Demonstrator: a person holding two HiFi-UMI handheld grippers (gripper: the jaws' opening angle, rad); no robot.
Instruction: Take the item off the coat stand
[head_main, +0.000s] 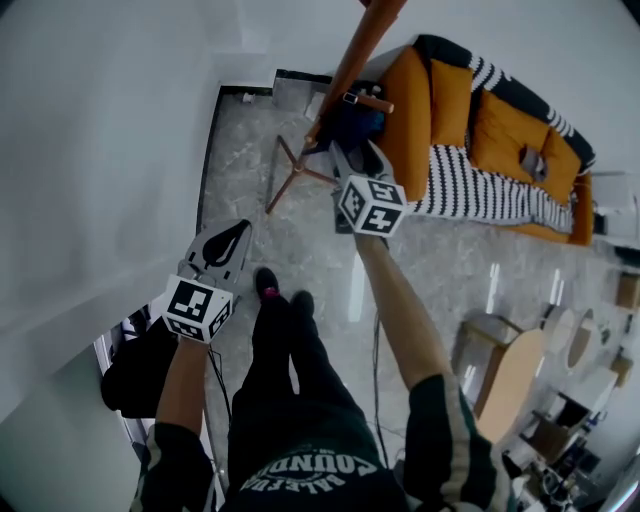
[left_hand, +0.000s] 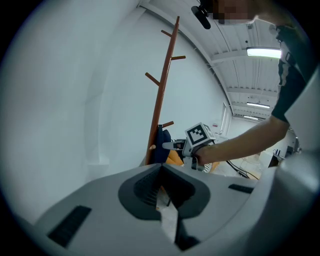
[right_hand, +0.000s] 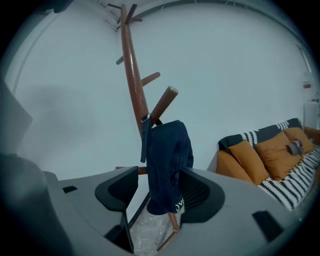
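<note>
On a low peg (right_hand: 162, 105) of the coat stand (right_hand: 131, 75) hangs the dark blue cap (right_hand: 167, 160), bracketed but not pressed by the spread jaws of the right gripper (right_hand: 159, 195), which is set for a grasp. The left gripper (left_hand: 162, 192), jaws together and empty, is held clear.

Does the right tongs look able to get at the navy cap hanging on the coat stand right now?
Probably yes: the right tongs stand open with the navy cap hanging from its peg right between the jaws, nothing in the way.

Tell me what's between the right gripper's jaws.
A dark blue cap hanging on the coat stand sits between the open jaws of the right gripper, as the right gripper view shows.
</note>
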